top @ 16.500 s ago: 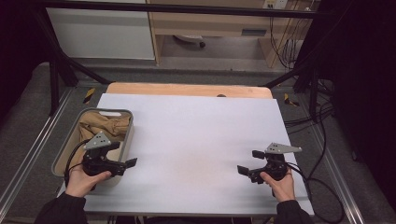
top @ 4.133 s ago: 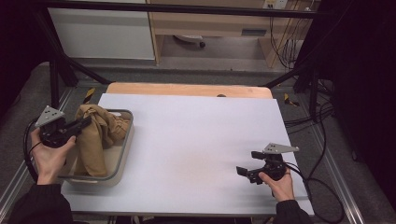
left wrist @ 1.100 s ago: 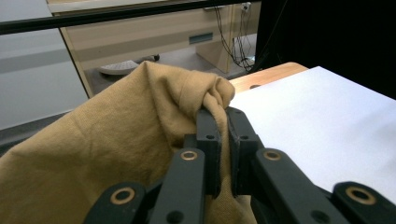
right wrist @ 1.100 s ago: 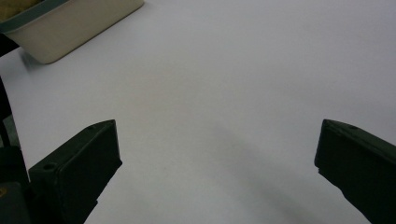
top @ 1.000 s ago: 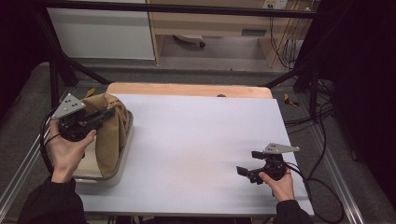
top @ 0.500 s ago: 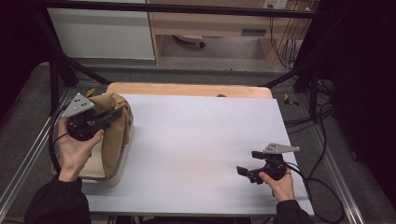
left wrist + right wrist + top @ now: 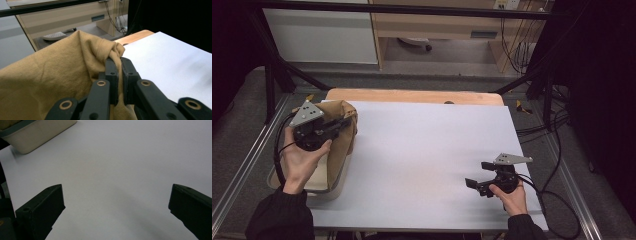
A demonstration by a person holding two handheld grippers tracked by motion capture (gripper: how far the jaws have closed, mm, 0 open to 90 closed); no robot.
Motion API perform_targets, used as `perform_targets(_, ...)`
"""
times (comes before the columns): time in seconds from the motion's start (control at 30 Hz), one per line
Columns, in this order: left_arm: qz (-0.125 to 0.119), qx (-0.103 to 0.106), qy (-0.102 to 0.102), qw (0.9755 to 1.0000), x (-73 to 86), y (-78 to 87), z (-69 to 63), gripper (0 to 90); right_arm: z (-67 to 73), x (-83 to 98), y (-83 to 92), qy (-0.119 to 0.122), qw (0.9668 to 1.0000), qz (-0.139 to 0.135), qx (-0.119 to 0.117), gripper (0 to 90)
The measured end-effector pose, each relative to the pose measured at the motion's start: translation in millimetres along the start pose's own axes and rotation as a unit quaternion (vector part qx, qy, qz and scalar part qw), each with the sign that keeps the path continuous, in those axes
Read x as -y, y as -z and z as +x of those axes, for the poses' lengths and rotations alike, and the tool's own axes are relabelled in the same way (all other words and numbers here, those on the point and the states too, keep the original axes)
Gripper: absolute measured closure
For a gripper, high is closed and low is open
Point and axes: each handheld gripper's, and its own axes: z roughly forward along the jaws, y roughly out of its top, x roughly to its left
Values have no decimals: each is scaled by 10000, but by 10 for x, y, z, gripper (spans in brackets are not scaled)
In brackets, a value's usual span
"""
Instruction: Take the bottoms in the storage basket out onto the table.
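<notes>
One tan cloth (image 7: 339, 131) hangs bunched from the left gripper (image 7: 343, 123), draping down into the single beige bin (image 7: 329, 184) at the table's left edge. The left hand (image 7: 301, 159) holds that gripper raised above the bin, jaws aimed toward the white table (image 7: 427, 150). The left gripper view shows what the high view cannot: both jaws clamped tight on a gathered fold. The right gripper (image 7: 476, 185) rests low on the table near the front right corner, well apart, its jaws spread wide over bare surface.
</notes>
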Motion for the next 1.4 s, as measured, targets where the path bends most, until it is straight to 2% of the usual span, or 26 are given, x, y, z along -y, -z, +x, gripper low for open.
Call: perform_targets(1.4, 101, 317, -217, 9992, -101, -267, -335, 849, -1, -1, 4, 5, 10000, -6, -9, 7)
